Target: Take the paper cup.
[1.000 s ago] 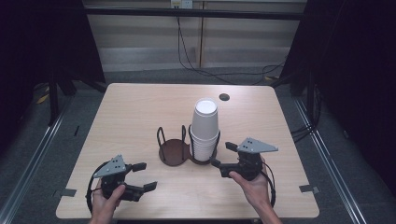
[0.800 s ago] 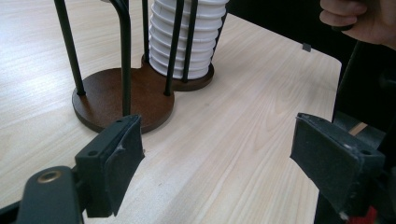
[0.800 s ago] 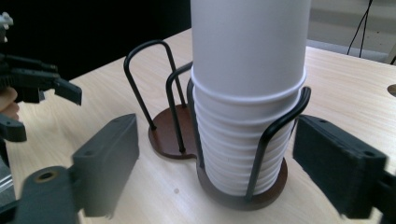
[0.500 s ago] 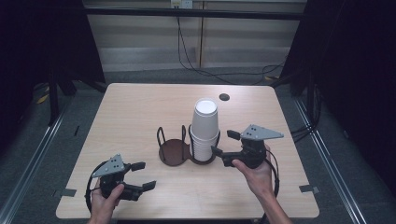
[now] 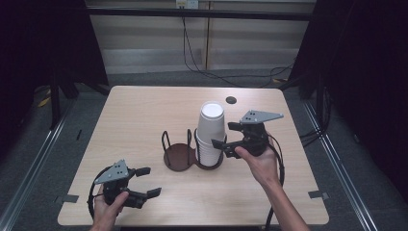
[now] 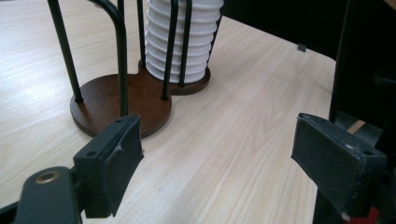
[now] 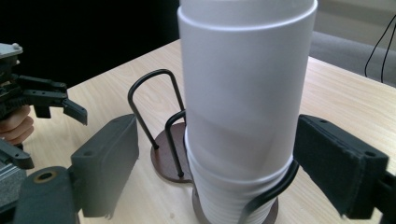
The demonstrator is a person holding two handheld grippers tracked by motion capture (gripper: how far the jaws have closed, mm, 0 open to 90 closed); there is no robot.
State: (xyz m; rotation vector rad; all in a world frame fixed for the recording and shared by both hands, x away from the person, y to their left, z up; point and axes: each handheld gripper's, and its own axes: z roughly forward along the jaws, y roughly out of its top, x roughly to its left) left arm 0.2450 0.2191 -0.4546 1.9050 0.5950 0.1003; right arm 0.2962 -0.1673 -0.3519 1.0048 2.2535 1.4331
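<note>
Right gripper up at the cups now

Our right gripper (image 5: 226, 136) has lifted from the table to the cup stack (image 5: 210, 132) in the holder (image 5: 179, 157), jaws apart around it, ungripped; left gripper (image 5: 144, 182) waits, jaws apart, empty.

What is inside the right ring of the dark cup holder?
A stack of white paper cups stands inside the right ring of the cup holder, rising above the wires. The base under the stack is covered.
</note>
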